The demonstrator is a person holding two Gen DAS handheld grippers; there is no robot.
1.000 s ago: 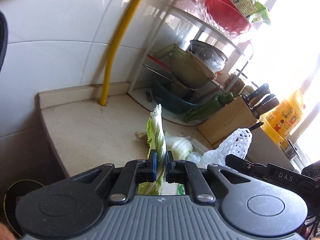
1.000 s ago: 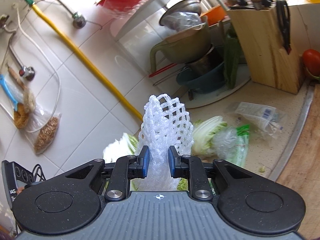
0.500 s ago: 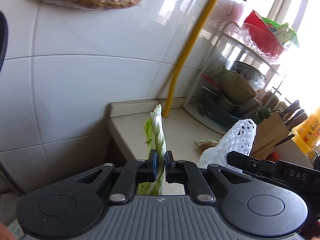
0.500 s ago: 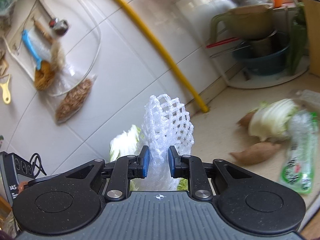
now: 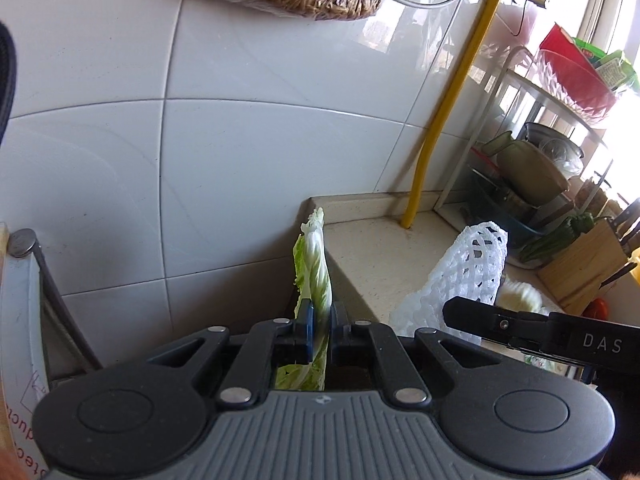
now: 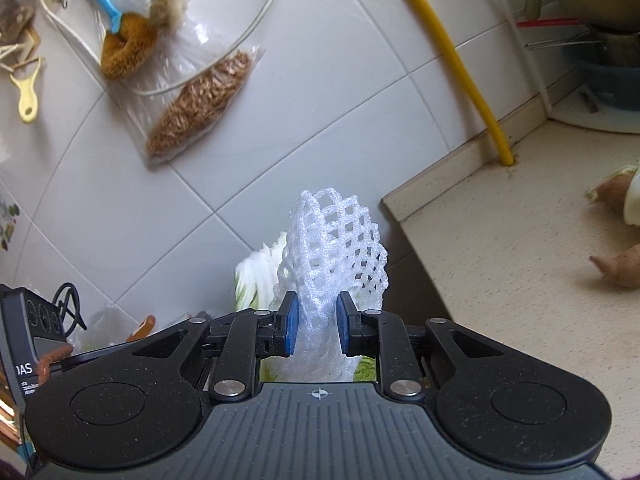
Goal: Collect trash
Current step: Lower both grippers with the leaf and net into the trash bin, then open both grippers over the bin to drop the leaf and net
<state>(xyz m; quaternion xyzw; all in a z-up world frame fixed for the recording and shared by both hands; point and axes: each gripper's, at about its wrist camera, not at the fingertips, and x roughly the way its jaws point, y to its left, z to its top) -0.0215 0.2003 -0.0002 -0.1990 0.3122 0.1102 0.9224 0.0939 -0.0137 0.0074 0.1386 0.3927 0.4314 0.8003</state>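
Left wrist view: our left gripper [image 5: 319, 322] pinches a cabbage leaf [image 5: 313, 264] upright between its fingers, beyond the tabletop [image 5: 384, 248] corner. Our right gripper [image 6: 314, 326] clamps white foam netting [image 6: 334, 252] likewise.

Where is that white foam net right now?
The white foam net is clamped in the right gripper, held off the counter edge, right of the cabbage leaf.
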